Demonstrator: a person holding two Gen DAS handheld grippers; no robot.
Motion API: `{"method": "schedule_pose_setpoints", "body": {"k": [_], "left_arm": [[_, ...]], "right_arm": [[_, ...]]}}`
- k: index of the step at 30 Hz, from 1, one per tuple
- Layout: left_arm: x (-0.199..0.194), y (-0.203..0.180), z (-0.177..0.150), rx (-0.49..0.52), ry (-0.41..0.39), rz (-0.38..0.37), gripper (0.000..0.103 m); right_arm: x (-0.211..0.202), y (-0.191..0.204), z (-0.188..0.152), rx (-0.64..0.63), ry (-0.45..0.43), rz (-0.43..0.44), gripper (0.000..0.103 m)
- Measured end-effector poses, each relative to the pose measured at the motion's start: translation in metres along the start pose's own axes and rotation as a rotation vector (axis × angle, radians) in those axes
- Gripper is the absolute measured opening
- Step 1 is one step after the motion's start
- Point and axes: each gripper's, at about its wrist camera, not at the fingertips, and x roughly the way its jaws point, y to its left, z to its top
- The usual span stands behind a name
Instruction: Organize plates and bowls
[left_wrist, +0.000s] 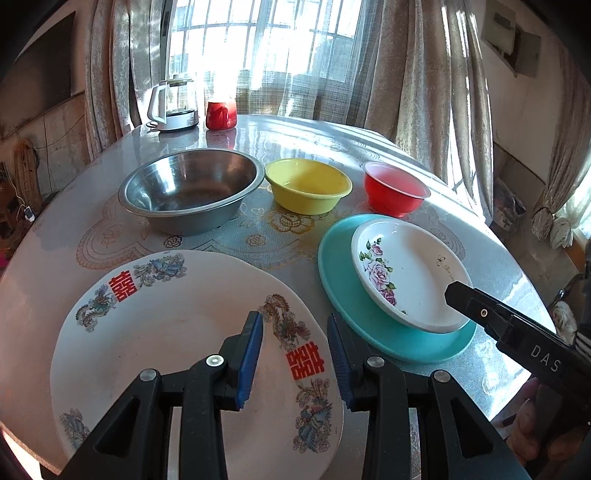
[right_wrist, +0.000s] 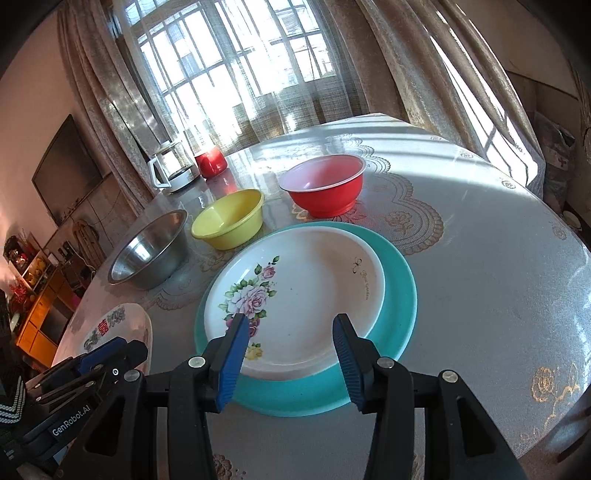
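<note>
Left wrist view is showing the left gripper hovering over the big plate, its fingers standing apart and clamping nothing, the plate's near right rim lying below the gap; judged, this hand is lining up to take that rim. Right wrist view is showing the right gripper hanging over the rose plate, fingers apart and empty, with the plate's near edge lying below them. Plates, counted: three. The rose plate is sitting on the teal plate, pushed toward its left side, so a stack is already forming there; the big plate is lying alone at the near left of the bench, and being the widest it probably belongs at the bottom. Bowls, counted: three, standing in a row behind the plates and none nested: steel bowl at left, yellow bowl in the middle, red bowl at right, just behind the teal plate. Steel being widest and red smallest, they look fit for nesting in that order. Others, one each: kettle and red cup, standing at the far edge by the window, well apart from the dishes.
</note>
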Motion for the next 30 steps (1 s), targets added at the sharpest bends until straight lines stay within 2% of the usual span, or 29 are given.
{"method": "schedule_pose_setpoints", "body": {"k": [8,22,30], "left_arm": [[-0.003,0.019,-0.006,-0.037,0.003,0.017,0.037],[-0.020,0.073,-0.011,-0.107,-0.024,0.071,0.037],[-0.036,0.119,-0.015,-0.194,-0.052,0.123,0.037]], "right_arm": [[0.013,0.035,-0.012,-0.066,0.059,0.139,0.048],[0.031,0.066,-0.029,-0.098,0.149,0.253,0.048],[0.040,0.080,-0.040,-0.120,0.189,0.304,0.048]]}}
